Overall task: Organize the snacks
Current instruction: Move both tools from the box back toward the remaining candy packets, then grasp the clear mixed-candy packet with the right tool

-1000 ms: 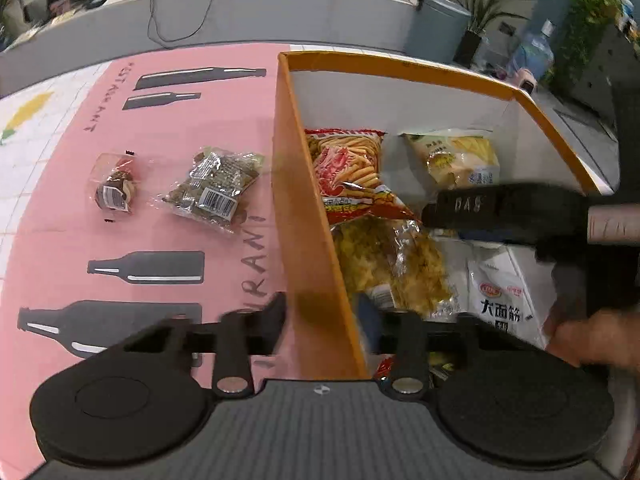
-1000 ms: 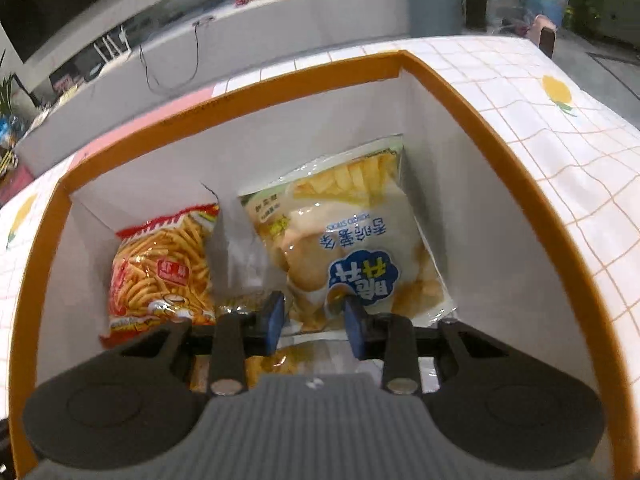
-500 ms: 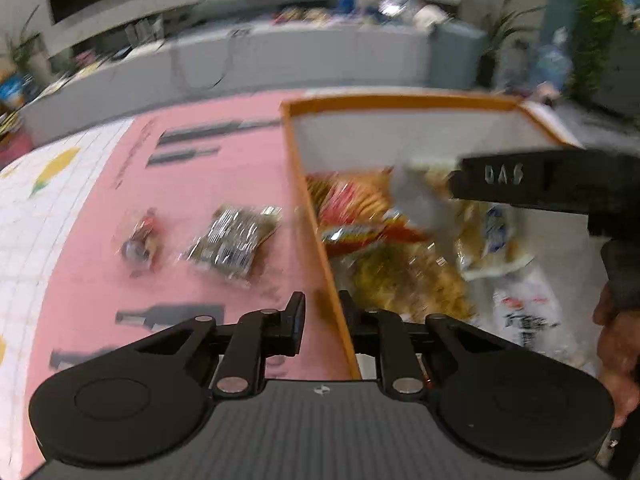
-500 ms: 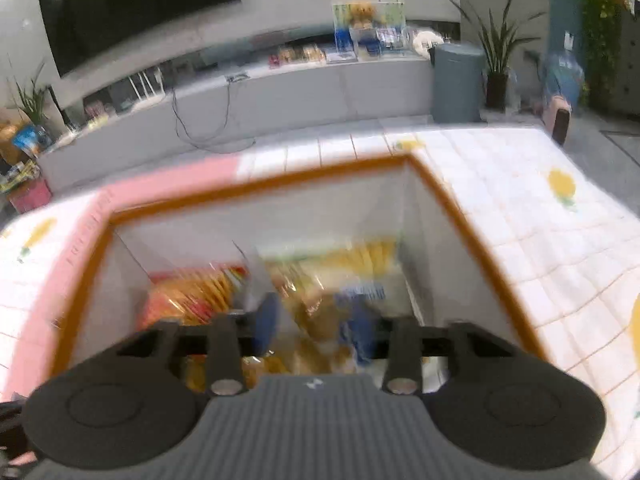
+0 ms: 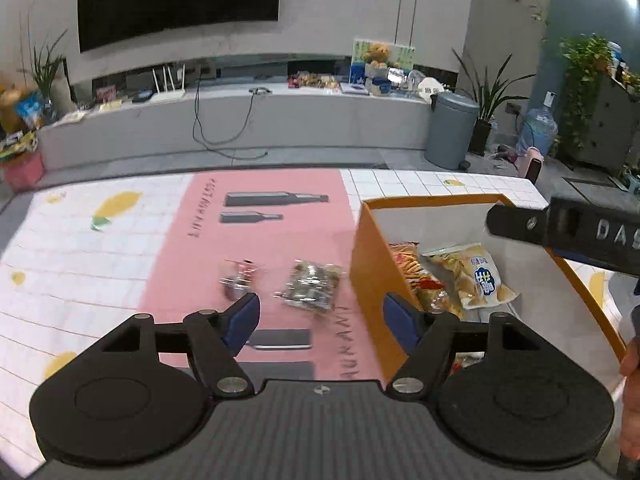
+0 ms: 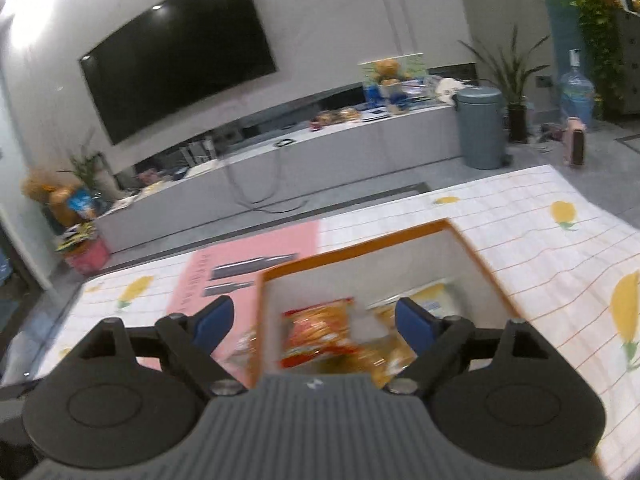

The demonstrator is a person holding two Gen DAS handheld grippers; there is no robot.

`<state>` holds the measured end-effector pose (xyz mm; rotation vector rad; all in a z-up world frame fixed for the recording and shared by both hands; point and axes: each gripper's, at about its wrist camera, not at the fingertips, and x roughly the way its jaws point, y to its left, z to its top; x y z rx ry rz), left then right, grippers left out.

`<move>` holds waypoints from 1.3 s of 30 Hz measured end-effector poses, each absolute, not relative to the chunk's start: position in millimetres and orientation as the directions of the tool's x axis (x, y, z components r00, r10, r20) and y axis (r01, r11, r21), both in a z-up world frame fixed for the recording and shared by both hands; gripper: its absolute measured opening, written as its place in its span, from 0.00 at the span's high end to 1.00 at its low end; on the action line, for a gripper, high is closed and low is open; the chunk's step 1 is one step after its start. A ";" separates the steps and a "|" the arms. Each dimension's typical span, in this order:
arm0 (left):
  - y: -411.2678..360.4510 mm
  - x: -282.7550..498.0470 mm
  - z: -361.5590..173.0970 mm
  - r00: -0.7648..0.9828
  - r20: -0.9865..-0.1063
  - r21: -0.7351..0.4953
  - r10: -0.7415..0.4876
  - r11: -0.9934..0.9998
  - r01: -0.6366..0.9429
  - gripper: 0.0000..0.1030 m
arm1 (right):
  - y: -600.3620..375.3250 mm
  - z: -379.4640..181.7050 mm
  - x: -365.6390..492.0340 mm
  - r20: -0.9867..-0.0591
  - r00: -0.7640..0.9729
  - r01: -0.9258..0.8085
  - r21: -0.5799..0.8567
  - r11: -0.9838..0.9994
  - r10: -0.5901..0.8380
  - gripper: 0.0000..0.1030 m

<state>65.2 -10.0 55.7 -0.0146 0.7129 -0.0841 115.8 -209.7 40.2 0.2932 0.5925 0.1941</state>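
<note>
An orange box (image 5: 370, 264) with white inner walls stands on the table and holds a red fries bag (image 5: 408, 266), a yellow chips bag (image 5: 472, 276) and other packets. Two snacks lie on the pink mat left of it: a clear brownish packet (image 5: 312, 288) and a small wrapped sweet (image 5: 238, 280). My left gripper (image 5: 320, 322) is open and empty, held above the mat near the box's left wall. My right gripper (image 6: 312, 322) is open and empty, raised above the box (image 6: 472, 248), with the red bag (image 6: 316, 332) below it. Its body (image 5: 568, 236) shows in the left wrist view.
The table has a white tiled cloth with yellow fruit prints (image 6: 560, 216) and a pink mat (image 5: 260, 232) with bottle shapes. Beyond the far edge are a grey bench (image 5: 240, 120), a grey bin (image 5: 450, 128) and a TV. A hand (image 5: 632, 360) is at the right edge.
Both grippers have lifted up and back from the box and opened wide. The right gripper has come out of the box, leaving the chips bag inside.
</note>
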 end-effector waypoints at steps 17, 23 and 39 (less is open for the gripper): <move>140.3 56.1 33.2 0.733 -0.677 -0.174 -0.060 0.981 -0.080 0.18 | -52.8 18.1 89.0 -0.539 0.777 -0.340 0.073 0.938 0.324 0.06; 163.2 69.3 -7.3 0.689 -0.722 -0.180 -0.062 0.979 -0.100 0.18 | -34.4 -30.5 122.5 -0.600 0.764 -0.196 0.136 0.971 0.238 0.06; 173.3 106.2 -44.1 0.665 -0.746 -0.140 -0.008 0.979 -0.145 0.18 | 9.3 -79.2 203.1 -0.510 0.846 -0.146 0.056 0.988 0.154 0.08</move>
